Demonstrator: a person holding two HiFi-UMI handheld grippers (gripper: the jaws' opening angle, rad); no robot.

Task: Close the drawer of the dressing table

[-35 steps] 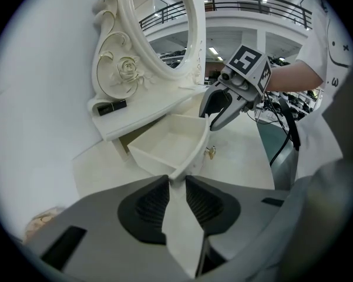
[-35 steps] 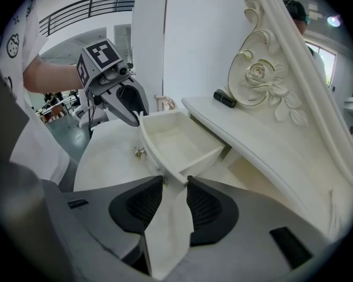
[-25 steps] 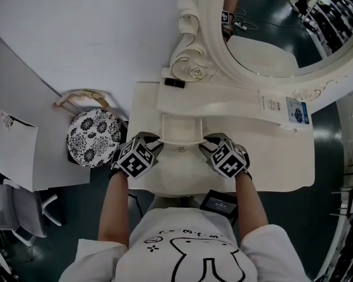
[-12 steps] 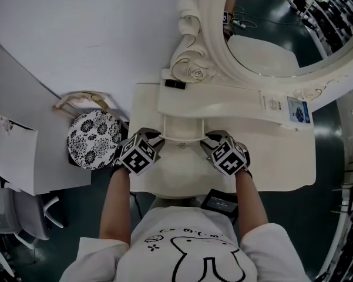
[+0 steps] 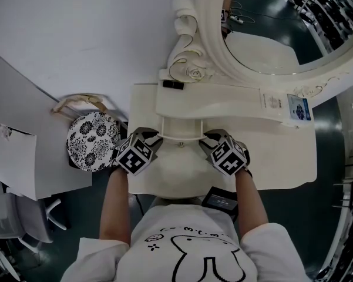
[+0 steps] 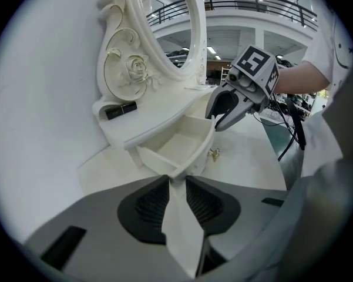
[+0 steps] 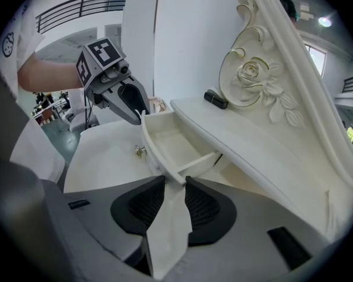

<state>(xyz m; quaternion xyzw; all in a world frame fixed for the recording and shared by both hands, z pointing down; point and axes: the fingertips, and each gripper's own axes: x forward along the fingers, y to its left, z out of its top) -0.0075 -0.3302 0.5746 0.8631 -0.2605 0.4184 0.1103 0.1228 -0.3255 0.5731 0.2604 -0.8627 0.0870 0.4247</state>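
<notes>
The cream dressing table's drawer (image 5: 181,128) stands partly pulled out under the curved shelf, with a small brass knob (image 6: 213,154) on its front. My left gripper (image 5: 157,138) sits at the left end of the drawer front, and its fingertips close round that corner (image 6: 173,180). At the right end my right gripper (image 5: 206,138) does the same, its tips pinching the front corner (image 7: 170,181). Each gripper shows in the other's view, the right gripper (image 6: 223,119) and the left gripper (image 7: 138,113). The drawer is empty inside.
A small black tube (image 5: 174,84) lies on the shelf below the carved rose. The oval mirror (image 5: 270,34) rises behind. A black-and-white patterned stool (image 5: 93,137) stands to the left, a black device (image 5: 220,200) hangs at the table's near edge, and printed cards (image 5: 298,108) lie at the right.
Both grippers and the drawer front have edged slightly toward the mirror, so a little less of the drawer shows. The grips look the same.
</notes>
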